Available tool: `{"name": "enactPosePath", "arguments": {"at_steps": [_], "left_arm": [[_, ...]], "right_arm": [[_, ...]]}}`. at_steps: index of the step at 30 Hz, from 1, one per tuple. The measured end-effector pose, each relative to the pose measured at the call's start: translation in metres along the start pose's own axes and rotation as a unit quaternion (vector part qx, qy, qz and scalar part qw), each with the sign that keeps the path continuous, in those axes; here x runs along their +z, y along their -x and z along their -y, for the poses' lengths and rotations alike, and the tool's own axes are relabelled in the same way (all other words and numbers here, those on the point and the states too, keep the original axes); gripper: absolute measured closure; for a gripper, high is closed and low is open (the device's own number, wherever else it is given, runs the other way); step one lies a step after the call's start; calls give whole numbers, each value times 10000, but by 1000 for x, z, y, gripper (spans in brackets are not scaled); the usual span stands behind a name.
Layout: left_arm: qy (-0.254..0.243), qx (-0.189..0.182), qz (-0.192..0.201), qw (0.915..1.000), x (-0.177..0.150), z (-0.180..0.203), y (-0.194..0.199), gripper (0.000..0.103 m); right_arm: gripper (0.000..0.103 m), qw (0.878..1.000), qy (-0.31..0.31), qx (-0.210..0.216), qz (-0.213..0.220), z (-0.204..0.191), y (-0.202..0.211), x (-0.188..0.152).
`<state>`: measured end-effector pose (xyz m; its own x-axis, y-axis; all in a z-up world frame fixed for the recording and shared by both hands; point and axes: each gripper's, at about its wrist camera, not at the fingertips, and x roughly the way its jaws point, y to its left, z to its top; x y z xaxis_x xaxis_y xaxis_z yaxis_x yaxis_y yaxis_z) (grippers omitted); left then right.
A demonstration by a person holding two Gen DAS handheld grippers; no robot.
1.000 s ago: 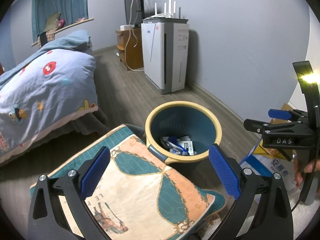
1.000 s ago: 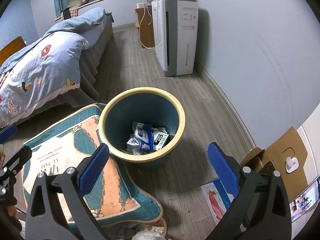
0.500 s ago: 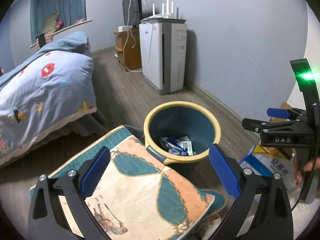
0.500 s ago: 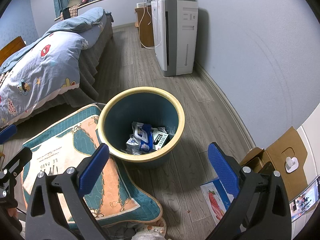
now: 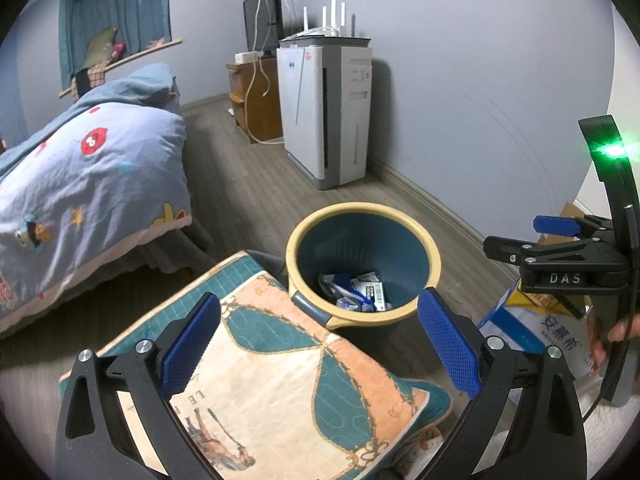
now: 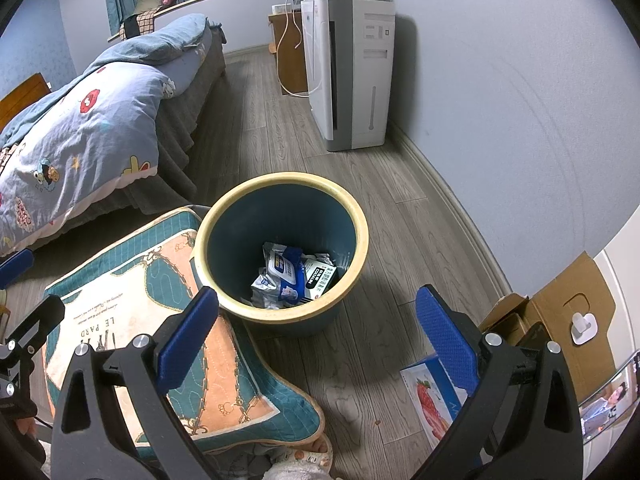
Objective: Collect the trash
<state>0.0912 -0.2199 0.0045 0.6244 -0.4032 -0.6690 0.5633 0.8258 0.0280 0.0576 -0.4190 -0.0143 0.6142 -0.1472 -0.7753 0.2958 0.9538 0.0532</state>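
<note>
Both our left tongs and right tongs are spread wide, holding nothing. The bin on the floor beside the cushion holds wrappers. Next we'd target the box on the floor, approaching low and gripping an edge.

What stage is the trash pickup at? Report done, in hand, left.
Done: blue and white wrappers lie inside the teal bin with the yellow rim. In hand: nothing; the left tool and the right tool are both open and empty. Left: possibly the blue strawberry-print box on the grey wood floor.
</note>
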Motion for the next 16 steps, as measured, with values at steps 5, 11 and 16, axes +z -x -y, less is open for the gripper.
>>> {"name": "enactPosePath", "arguments": {"at_steps": [5,11,16], "left_arm": [[82,-92,-95,9999,-2,-5,-4,5],[138,-70,-162,9997,-3,-10,-2,5],[275,2,-158,9995,-4,-22,9,5]], "right_arm": [[6,10000,-16,-13,-4,1,-1,0],[6,9999,-104,-37,-99,-2,-4,0],[6,9993,-196,-7,-315,-15,-17,3]]}}
